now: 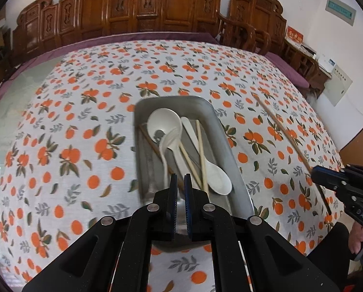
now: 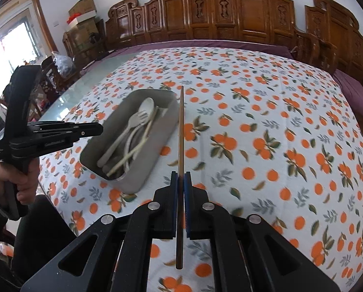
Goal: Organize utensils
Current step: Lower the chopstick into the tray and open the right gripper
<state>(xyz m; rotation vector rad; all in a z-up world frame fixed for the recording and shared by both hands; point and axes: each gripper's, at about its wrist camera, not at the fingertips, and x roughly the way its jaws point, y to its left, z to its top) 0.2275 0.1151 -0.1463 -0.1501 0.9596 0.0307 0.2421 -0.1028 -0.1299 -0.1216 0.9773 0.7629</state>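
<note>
A grey metal tray (image 1: 226, 143) (image 2: 157, 136) lies on the orange-print tablecloth and holds white spoons (image 1: 164, 124), a white fork and pale chopsticks (image 1: 202, 155). My left gripper (image 1: 180, 178) hovers over the tray's near end, its jaws nearly closed with nothing between them. My right gripper (image 2: 181, 176) is shut on a brown chopstick (image 2: 181, 126), which points forward just right of the tray. In the left wrist view that chopstick (image 1: 286, 133) runs along the right, and the right gripper (image 1: 315, 174) shows at the right edge.
The tablecloth (image 2: 266, 121) covers most of a large table with a purple edge (image 2: 205, 45). Carved wooden chairs (image 2: 230, 12) line the far side. The left gripper and the hand holding it (image 2: 93, 130) show at the left.
</note>
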